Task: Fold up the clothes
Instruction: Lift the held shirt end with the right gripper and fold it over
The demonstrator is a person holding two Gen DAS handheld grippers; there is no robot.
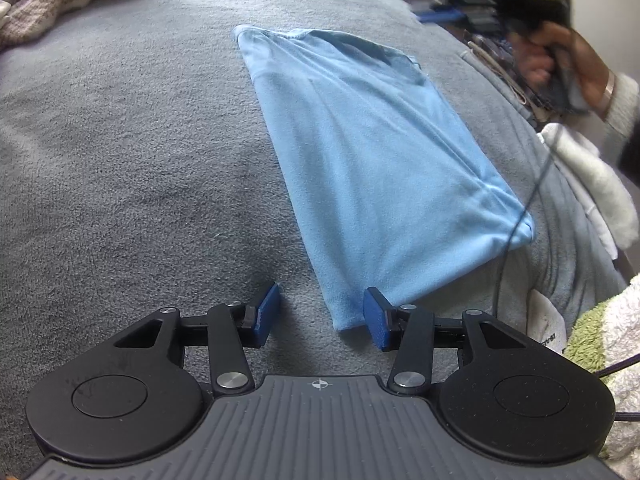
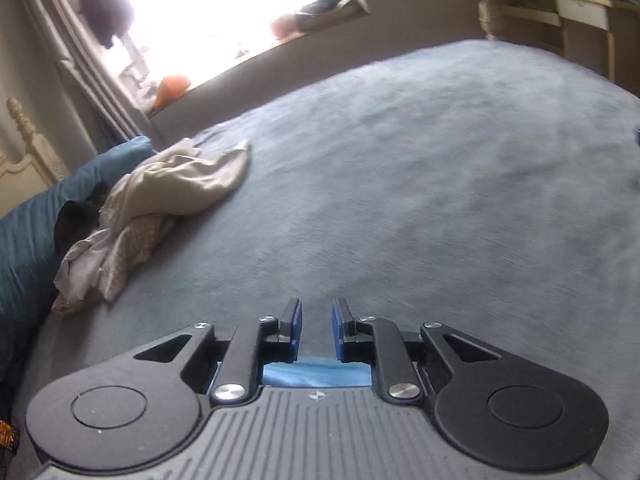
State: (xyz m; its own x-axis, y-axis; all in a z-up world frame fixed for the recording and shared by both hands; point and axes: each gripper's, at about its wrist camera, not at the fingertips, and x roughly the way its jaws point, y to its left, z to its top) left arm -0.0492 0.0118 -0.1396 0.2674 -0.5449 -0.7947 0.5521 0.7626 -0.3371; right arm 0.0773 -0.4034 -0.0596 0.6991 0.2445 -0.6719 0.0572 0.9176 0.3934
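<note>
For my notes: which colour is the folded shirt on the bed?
Light blue shirt, clearest in the left wrist view.

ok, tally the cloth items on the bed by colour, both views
Light blue, folded shirt: 1
Beige/cream, crumpled pile, items inside can't be separated: 1
White, fluffy piece at bed edge: 1
Green-and-white, fluffy piece: 1
Total: 4

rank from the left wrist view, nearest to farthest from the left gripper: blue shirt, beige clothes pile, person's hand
Measured from the left gripper:
1. blue shirt, its near corner between the fingers
2. person's hand, far right
3. beige clothes pile, far left corner

The last two are close.
</note>
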